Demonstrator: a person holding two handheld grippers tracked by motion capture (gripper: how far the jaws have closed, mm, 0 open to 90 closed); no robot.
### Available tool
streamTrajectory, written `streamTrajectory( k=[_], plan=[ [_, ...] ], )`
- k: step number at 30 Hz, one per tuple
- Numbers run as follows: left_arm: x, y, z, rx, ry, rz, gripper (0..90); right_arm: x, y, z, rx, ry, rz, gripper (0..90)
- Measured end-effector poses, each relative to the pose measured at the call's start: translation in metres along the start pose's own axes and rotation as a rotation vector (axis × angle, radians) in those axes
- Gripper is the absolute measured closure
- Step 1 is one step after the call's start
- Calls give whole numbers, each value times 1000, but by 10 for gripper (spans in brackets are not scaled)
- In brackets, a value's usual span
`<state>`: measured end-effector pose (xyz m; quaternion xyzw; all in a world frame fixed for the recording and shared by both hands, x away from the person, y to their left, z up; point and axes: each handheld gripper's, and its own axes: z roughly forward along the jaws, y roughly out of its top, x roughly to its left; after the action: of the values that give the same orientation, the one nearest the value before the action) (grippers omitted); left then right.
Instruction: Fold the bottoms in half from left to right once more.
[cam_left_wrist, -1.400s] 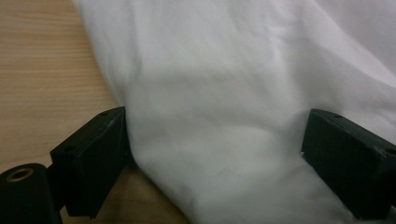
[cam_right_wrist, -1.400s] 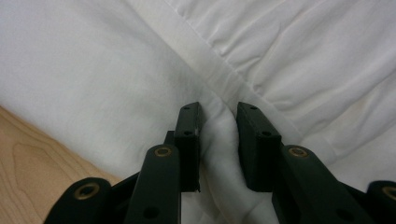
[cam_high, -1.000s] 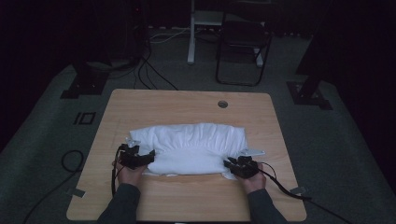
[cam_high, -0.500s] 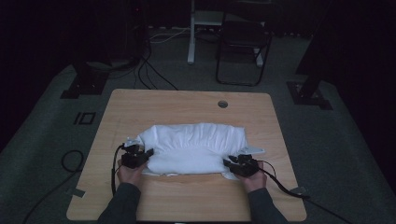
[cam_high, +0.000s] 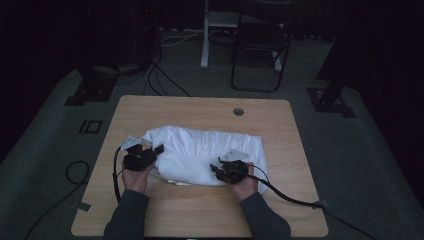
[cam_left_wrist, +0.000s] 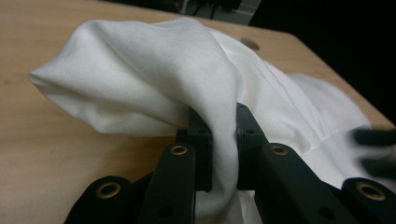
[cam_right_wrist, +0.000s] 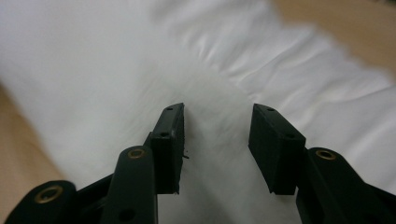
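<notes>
So the white cloth (cam_high: 200, 155) sits bunched in the middle of the wooden table (cam_high: 280, 210), nowhere near folded or spread flat yet. The left gripper (cam_high: 156, 150) has its jaws clamped on a fold at the cloth's left end, which looks raised a bit off the wood. The right gripper (cam_high: 216, 170) hangs over the near right part, its jaws have just been opening, apart with nothing pinched. Most of the job's left, I'd say.
</notes>
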<state>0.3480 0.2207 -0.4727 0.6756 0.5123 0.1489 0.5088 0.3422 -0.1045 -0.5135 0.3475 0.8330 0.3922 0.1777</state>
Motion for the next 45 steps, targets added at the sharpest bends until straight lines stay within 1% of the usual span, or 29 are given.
streamTrajectory(
  k=[1,2,3,5,12,14,17,19,21,22,23,24,25,26,27,28,29,30,32,33,34,36,39,40,41,42,43,44,45],
  plan=[
    [-2,2,0,-3,-11,4,814,2,-4,11,40,7,-10,548],
    [-5,5,0,-9,-9,16,815,5,-7,19,54,0,-26,549],
    [-6,6,0,-11,-7,22,815,7,-9,21,35,-11,-37,550],
    [-9,10,0,-20,-22,22,814,9,-7,21,44,-15,-20,552],
    [-24,21,-1,-40,-41,62,814,9,-7,22,44,-10,10,562],
    [-27,25,-1,-51,-48,68,814,10,-7,23,38,2,24,571],
    [-31,29,-1,-63,-52,77,814,13,-7,25,29,36,52,575],
    [-32,31,-1,-65,-54,84,814,15,-7,25,24,57,58,574],
    [-33,32,-1,-63,-49,91,814,19,-2,24,57,54,11,567],
    [-32,32,-1,-62,-49,91,813,20,1,22,67,72,-13,540],
    [-32,32,-2,-66,-47,91,814,18,3,18,64,100,-35,533],
    [-31,32,-3,-67,-47,90,814,15,6,11,53,91,-64,532],
    [-30,32,-4,-68,-45,90,814,13,8,6,42,65,-75,521],
    [-29,31,-5,-68,-44,88,814,8,11,0,21,20,-80,513],
    [-28,31,-6,-65,-40,89,814,3,14,-5,-6,-15,-62,510],
    [-28,31,-6,-65,-40,83,813,-4,15,-9,-27,-28,-33,502],
    [-27,30,-7,-64,-39,84,814,-10,16,-9,-25,-24,-5,491],
    [-27,30,-8,-65,-37,88,814,-15,16,-6,3,-21,19,481],
    [-28,30,-11,-68,-40,93,814,-17,10,9,85,-25,16,482],
    [-30,30,-12,-69,-43,97,814,-14,5,17,110,-13,8,490],
    [-32,30,-13,-69,-44,106,814,-10,1,21,106,-1,12,500],
    [-36,32,-15,-77,-40,121,814,-5,0,24,81,36,40,514],
    [-42,36,-18,-87,-47,142,813,7,-4,26,53,113,61,522],
    [-43,36,-18,-84,-48,147,814,9,-5,26,48,148,62,520],
    [-45,36,-18,-81,-49,157,813,10,-5,25,49,167,57,511],
    [-47,36,-17,-83,-49,158,813,10,-4,22,49,180,35,490],
    [-47,36,-17,-76,-47,171,813,10,-3,18,42,179,9,481],
    [-48,36,-17,-74,-48,174,813,8,-2,10,26,163,-28,481],
    [-48,36,-16,-72,-49,174,813,6,-1,4,14,141,-40,479]
  ],
)
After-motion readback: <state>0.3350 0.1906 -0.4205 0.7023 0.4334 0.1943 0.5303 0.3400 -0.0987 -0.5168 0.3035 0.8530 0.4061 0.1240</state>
